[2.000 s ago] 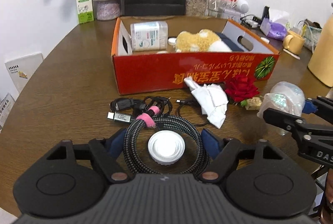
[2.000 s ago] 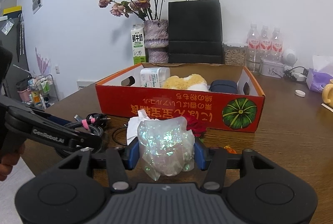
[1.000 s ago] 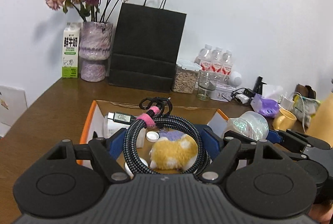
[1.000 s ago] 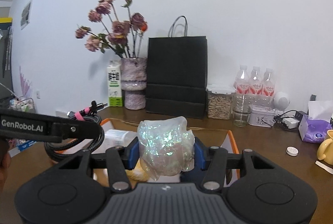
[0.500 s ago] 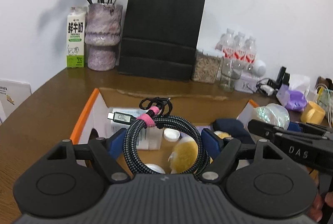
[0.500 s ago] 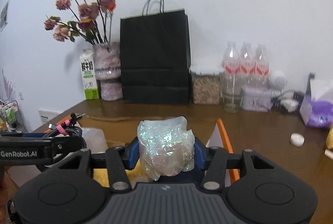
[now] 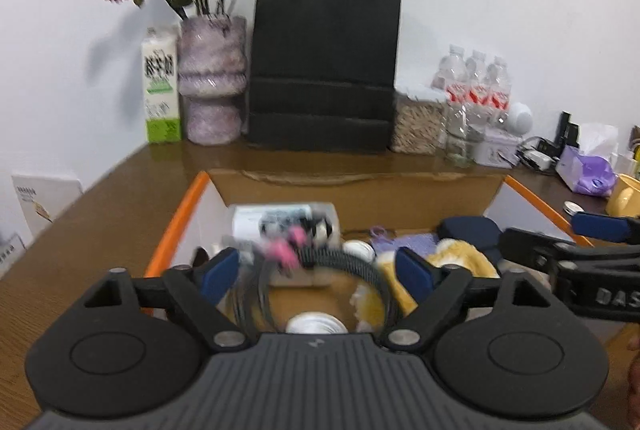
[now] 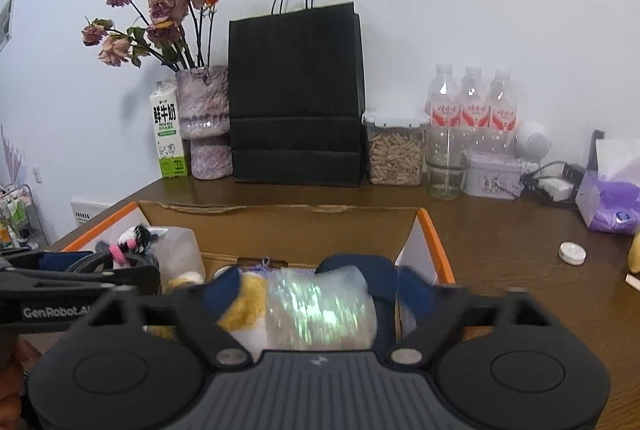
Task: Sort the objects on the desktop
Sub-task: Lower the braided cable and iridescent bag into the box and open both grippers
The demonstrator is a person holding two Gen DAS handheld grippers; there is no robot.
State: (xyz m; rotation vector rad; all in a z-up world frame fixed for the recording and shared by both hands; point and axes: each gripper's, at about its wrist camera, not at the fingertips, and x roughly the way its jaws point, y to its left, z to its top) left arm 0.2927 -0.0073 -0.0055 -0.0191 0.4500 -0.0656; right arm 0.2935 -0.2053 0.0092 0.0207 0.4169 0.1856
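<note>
Both grippers hang over the cardboard box (image 8: 432,230), their jaws having just been opening. The left gripper (image 7: 316,272) stands wide, the coiled cable (image 7: 320,262) blurred and loose between its jaws. The right gripper (image 8: 320,296) is likewise spread, the iridescent wrap (image 8: 320,314) slipping free between them. Best keep the jaws wide and lift straight up, so nothing snags.

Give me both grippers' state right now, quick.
Left gripper: open, jaws just widened; coiled cable blurred between the pads, dropping into the box.
Right gripper: open, jaws just widened; iridescent bag loose between them.
</note>
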